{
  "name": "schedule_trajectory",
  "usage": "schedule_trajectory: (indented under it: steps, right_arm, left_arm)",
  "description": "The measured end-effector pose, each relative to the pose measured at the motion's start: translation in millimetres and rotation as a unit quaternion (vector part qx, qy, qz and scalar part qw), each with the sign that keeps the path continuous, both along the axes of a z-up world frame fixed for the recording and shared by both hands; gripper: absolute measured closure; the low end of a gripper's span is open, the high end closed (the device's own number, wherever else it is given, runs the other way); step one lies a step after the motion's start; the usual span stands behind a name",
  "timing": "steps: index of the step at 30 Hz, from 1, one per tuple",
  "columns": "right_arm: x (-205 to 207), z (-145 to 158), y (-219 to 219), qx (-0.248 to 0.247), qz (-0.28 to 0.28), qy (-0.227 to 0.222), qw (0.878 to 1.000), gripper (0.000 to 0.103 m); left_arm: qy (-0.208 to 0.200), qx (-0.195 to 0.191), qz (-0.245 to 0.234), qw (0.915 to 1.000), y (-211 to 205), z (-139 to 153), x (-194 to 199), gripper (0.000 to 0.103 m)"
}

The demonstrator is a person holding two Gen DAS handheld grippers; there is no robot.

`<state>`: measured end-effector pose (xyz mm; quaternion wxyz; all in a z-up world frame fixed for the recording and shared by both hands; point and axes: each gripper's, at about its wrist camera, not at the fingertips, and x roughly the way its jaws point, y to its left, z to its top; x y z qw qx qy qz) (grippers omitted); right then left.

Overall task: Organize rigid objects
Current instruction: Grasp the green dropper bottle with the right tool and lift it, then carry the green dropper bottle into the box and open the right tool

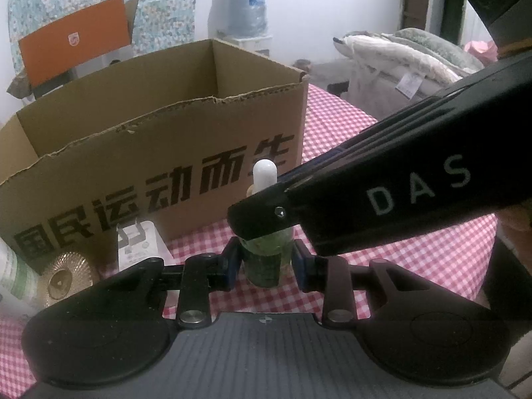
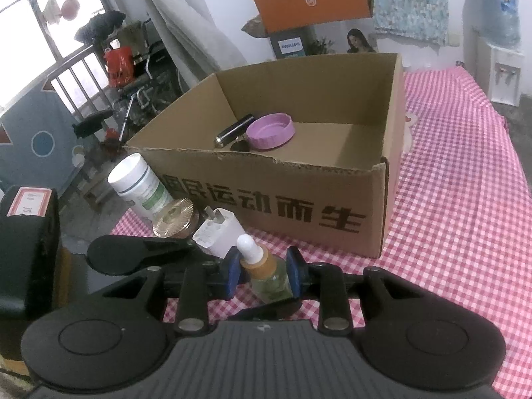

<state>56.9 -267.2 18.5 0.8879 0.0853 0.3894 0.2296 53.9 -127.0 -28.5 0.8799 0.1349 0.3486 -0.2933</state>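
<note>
A small dropper bottle (image 1: 262, 259) with a white bulb, tan collar and greenish glass stands on the checked cloth in front of an open cardboard box (image 1: 99, 159). My left gripper (image 1: 266, 267) has its blue pads on either side of the bottle, with small gaps showing. My right gripper (image 2: 264, 274) is shut on the dropper bottle (image 2: 266, 276); its black finger (image 1: 266, 216) crosses the bottle's neck in the left wrist view. Inside the box (image 2: 332, 179) lie a purple lid (image 2: 271, 131) and a dark cylinder (image 2: 234, 130).
Left of the bottle stand a white charger plug (image 2: 216, 231), a gold ribbed disc (image 2: 173, 221) and a white-green pill bottle (image 2: 141, 186). The red-checked table (image 2: 459, 183) stretches right of the box. A folded blanket pile (image 1: 399, 66) lies behind.
</note>
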Motion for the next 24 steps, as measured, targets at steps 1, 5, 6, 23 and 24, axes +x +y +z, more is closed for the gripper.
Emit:
schedule_trajectory:
  steps: [1, 5, 6, 23, 24]
  right_arm:
    - [0, 0, 0, 0.001, -0.002, -0.001, 1.000, 0.071]
    - [-2, -1, -2, 0.005, -0.005, -0.005, 1.000, 0.071]
    - [-2, -1, -2, 0.004, -0.007, -0.007, 1.000, 0.073]
    - [-22, 69, -6, 0.007, 0.013, -0.091, 0.996, 0.080]
    - [-20, 77, -5, 0.008, 0.017, -0.098, 0.995, 0.080]
  left_arm:
    - [0.000, -0.001, 0.001, 1.0000, 0, 0, -1, 0.071]
    - [-0.001, 0.000, 0.002, 1.0000, -4, -1, -3, 0.071]
    - [-0.001, 0.000, 0.002, 1.0000, -4, -1, -3, 0.071]
    - [-0.077, -0.030, 0.021, 0.9964, 1, 67, -30, 0.072]
    - [-0.083, -0.032, 0.026, 0.9957, 2, 75, -29, 0.072]
